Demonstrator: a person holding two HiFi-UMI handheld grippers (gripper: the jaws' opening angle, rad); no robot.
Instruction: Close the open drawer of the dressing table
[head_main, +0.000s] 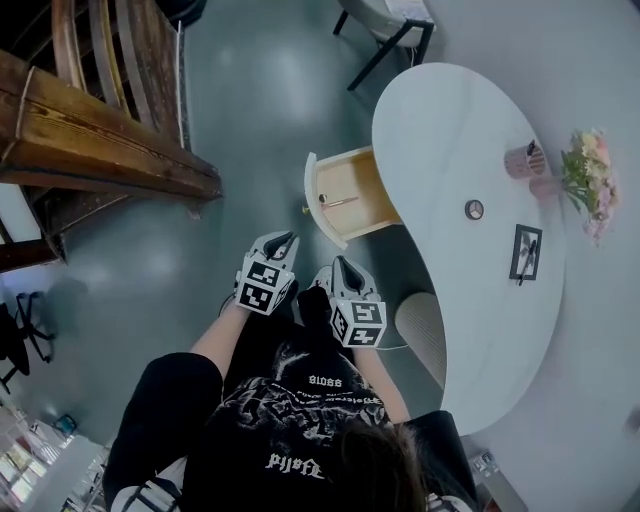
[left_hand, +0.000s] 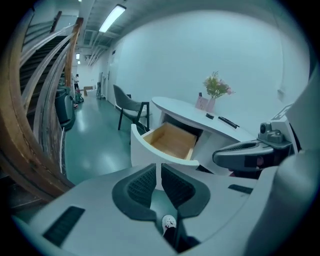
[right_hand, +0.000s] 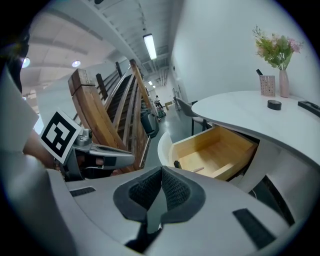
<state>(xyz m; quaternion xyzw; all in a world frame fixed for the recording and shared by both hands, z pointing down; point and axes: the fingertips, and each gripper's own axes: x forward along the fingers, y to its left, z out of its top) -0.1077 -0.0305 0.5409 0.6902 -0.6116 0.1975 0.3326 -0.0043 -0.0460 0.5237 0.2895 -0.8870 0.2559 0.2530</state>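
Grey-green glossy floor (head_main: 250, 100) spreads under a white oval dressing table (head_main: 450, 150), with a wooden staircase (head_main: 80, 130) off to the left gripper's outer side. Held low in front of the person, the left gripper (head_main: 283, 240) has its ribbed pads clenched together on nothing, and the right gripper (head_main: 343, 266) just beside it is likewise closed and empty, its pads meeting at the tips. Neither touches anything. Ahead of both grippers, beyond their tips and apart from them, stands the open drawer (head_main: 350, 190), pulled out from the table with its curved white front facing them and its pale wooden inside showing.
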